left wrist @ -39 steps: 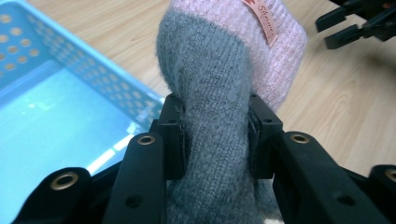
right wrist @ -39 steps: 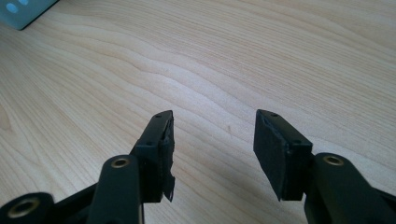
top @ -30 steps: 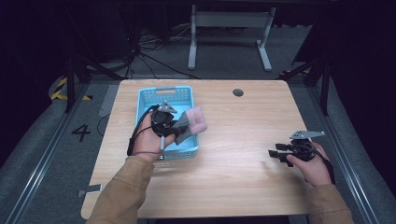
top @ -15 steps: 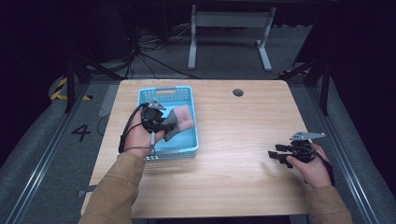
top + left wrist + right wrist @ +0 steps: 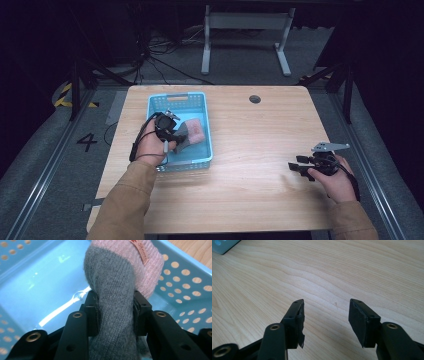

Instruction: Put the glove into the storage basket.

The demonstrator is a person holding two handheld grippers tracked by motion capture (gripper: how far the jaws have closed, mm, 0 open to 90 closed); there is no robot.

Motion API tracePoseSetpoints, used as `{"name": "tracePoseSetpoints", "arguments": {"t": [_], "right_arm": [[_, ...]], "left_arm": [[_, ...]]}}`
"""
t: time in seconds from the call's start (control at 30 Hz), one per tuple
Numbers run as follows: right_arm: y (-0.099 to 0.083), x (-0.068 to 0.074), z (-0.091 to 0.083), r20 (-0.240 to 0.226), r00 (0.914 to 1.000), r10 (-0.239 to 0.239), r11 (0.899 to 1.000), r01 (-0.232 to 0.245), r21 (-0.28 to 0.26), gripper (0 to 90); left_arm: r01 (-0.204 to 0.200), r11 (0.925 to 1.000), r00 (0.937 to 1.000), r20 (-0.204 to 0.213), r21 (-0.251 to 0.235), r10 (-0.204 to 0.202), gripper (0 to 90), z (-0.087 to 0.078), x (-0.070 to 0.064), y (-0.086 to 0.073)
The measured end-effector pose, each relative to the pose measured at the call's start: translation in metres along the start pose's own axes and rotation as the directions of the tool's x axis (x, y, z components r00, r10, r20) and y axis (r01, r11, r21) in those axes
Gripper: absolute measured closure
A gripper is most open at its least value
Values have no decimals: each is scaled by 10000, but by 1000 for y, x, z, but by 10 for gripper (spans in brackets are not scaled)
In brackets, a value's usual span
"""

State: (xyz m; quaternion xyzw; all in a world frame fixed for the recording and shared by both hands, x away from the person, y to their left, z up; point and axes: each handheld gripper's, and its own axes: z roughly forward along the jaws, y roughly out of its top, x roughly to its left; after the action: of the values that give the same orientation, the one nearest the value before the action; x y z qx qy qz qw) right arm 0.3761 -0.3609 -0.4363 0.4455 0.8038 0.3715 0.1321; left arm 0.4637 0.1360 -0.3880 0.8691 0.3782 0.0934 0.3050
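Sock (image 5: 117, 302) sits pinched between the two jaws of my left gripper (image 5: 115, 312), the black pads pressing into its grey knit from both sides. Beyond the jaws the grey gives way to a pink ribbed cuff with a small sewn-on label. In the high view my left gripper (image 5: 172, 134) hangs inside the light blue perforated basket (image 5: 206, 150), with the sock (image 5: 190, 132) reaching from the jaws toward the basket's right wall. Whether the sock's far end touches the basket floor I cannot tell. The basket (image 5: 37, 277) shows a smooth glossy floor and holed walls around the sock. It stands on the left half of the wooden table (image 5: 260, 135), near the far edge.

My right gripper (image 5: 325, 322) has its jaws spread apart with nothing between them, just above bare wood grain. In the high view it (image 5: 300, 167) rests low over the table's right side, well apart from the basket, pointing left
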Motion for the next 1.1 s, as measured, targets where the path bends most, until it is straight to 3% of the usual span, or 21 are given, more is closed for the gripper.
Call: {"name": "tracePoseSetpoints", "arguments": {"t": [0.17, 0.37, 0.8, 1.1], "right_arm": [[-2, -1, -3, 62, 10000, 62, 10000, -62, -53, 471], [-7, -2, -6, 146, 9998, 114, 9999, -114, -32, 468], [-16, -1, -12, 354, 9989, 312, 9995, -312, 16, 464], [-17, -1, -13, 346, 9990, 275, 9996, -276, 23, 463]], "left_arm": [[-250, 9985, 9994, 235, 478, 239, 646, 14, 3, 1], [-350, 9961, 9993, 130, 808, 340, 645, 24, 7, 1], [-192, 9935, 9997, 136, 1121, 178, 638, 49, 19, 4], [-878, 9854, 9942, -489, 1458, 958, 603, 57, 15, 13]]}}
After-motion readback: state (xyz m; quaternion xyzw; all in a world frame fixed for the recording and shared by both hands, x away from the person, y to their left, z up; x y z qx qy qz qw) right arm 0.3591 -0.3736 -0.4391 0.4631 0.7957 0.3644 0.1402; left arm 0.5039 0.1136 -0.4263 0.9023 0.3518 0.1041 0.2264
